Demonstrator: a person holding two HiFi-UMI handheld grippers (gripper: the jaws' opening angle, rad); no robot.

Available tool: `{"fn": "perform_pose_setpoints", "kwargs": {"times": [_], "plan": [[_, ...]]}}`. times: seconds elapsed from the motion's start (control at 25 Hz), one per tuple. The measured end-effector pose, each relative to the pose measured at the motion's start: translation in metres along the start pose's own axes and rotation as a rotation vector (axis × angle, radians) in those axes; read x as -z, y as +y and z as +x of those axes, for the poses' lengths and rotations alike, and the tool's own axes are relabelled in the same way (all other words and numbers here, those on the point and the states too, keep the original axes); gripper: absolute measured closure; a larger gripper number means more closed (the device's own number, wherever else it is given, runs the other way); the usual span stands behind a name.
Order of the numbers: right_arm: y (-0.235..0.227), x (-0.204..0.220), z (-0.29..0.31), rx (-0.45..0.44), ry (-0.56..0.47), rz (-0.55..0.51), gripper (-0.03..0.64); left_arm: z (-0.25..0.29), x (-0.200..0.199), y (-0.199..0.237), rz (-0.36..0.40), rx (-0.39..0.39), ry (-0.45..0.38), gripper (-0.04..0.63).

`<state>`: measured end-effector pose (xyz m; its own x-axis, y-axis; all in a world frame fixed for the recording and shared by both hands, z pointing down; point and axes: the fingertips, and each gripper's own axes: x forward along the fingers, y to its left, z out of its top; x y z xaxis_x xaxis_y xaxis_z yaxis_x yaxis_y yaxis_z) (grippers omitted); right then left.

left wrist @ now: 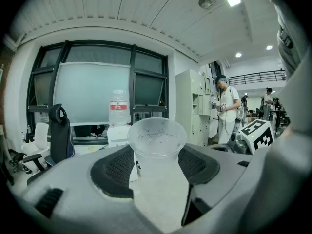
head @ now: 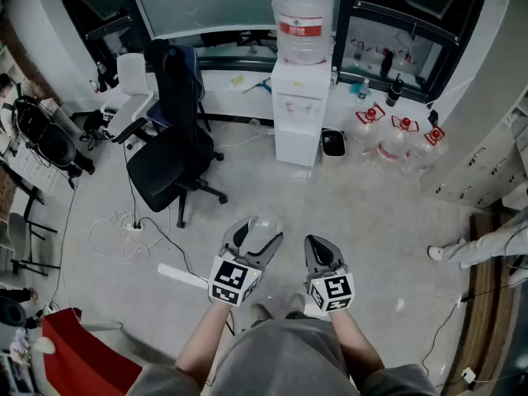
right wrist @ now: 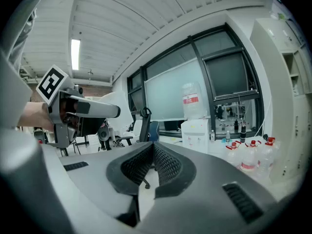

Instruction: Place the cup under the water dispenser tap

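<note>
Cup (left wrist: 157, 145) of clear plastic sits clamped upright in the left gripper (head: 257, 238) — well short of the water dispenser (head: 299, 118) across the floor; the right gripper (head: 323, 256) has its jaws pressed together, empty.

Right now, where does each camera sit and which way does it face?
Head view: on the person's head, steeply down at floor, water dispenser; forearms, left gripper, right gripper show.
Left gripper view: on that gripper, along jaws shut on the cup; right gripper's cube at right.
Right gripper view: along its shut jaws; left gripper at left.
Shared: all see the water dispenser.
</note>
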<state>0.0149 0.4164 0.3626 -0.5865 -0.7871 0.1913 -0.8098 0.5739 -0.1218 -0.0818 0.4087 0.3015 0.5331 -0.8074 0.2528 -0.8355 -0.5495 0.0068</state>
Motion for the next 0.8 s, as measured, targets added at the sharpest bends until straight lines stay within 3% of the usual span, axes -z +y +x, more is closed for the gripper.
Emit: {"fn": "perform_pose_setpoints", "kwargs": {"times": [0.28, 0.6, 0.8], "plan": [[0.037, -0.025, 0.017, -0.013, -0.051, -0.062, 0.606, -0.039, -0.009, 0.015, 0.037, -0.002, -0.048, 0.307], [0.081, -0.030, 0.018, 0.003, -0.067, -0.081, 0.604, -0.075, 0.004, 0.029, 0.029, 0.029, -0.046, 0.308], [0.083, -0.024, 0.021, 0.024, -0.057, -0.085, 0.604, -0.070, 0.014, 0.043, 0.018, 0.039, -0.024, 0.308]]}}
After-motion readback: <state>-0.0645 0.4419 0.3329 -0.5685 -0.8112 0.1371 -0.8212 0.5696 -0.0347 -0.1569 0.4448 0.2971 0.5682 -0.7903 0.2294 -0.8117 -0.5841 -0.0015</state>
